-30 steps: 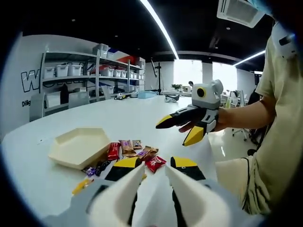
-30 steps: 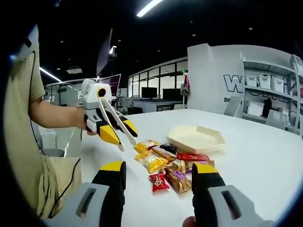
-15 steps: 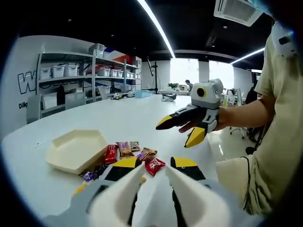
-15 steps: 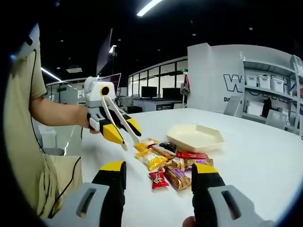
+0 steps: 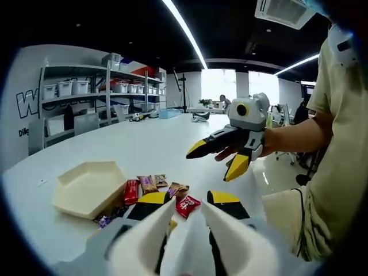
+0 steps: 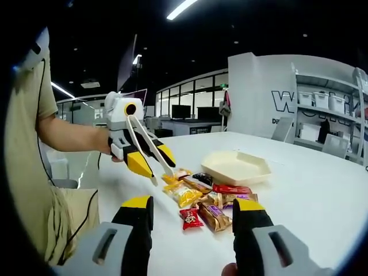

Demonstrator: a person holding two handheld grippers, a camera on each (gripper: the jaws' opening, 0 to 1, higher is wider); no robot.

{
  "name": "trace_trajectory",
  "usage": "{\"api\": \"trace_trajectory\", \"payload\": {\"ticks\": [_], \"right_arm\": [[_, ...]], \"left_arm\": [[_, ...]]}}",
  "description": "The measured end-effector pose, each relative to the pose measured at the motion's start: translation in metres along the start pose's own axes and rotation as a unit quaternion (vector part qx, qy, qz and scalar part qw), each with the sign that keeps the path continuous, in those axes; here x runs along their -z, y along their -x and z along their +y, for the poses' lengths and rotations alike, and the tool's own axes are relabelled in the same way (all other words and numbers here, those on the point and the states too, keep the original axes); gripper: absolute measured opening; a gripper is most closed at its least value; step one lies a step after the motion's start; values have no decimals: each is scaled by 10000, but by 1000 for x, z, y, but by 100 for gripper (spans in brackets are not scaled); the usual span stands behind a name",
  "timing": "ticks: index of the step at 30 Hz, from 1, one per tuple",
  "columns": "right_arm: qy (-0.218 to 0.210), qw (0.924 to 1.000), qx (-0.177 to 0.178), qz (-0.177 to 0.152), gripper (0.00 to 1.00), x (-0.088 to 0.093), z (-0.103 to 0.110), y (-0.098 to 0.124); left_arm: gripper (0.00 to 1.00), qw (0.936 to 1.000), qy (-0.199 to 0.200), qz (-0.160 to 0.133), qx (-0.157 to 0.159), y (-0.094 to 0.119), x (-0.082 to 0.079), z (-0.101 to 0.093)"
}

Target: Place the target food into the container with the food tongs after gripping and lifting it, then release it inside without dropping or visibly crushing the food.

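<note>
Right gripper view: left gripper [image 6: 150,161] nearer snacks [image 6: 201,198].

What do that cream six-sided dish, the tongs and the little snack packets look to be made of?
The dish looks like matte moulded plastic: even cream colour, no shine. The tongs in the left gripper look like pale plastic, though coated metal is possible. The snack packets seem to be glossy printed film, crinkled and glinting.
</note>
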State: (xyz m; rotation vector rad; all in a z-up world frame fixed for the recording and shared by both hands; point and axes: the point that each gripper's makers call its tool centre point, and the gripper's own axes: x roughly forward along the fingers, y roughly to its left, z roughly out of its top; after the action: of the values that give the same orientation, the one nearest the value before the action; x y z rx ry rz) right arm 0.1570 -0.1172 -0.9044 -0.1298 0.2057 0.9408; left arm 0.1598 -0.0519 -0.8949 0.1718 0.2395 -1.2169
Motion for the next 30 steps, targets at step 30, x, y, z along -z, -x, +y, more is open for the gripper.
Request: {"api": "trace_trajectory", "payload": {"ticks": [30], "right_arm": [[-27,10000,-61,-49,57,1,0,1]], "left_arm": [[25,9956,-571,444,604,-34,-1,-6]]}}
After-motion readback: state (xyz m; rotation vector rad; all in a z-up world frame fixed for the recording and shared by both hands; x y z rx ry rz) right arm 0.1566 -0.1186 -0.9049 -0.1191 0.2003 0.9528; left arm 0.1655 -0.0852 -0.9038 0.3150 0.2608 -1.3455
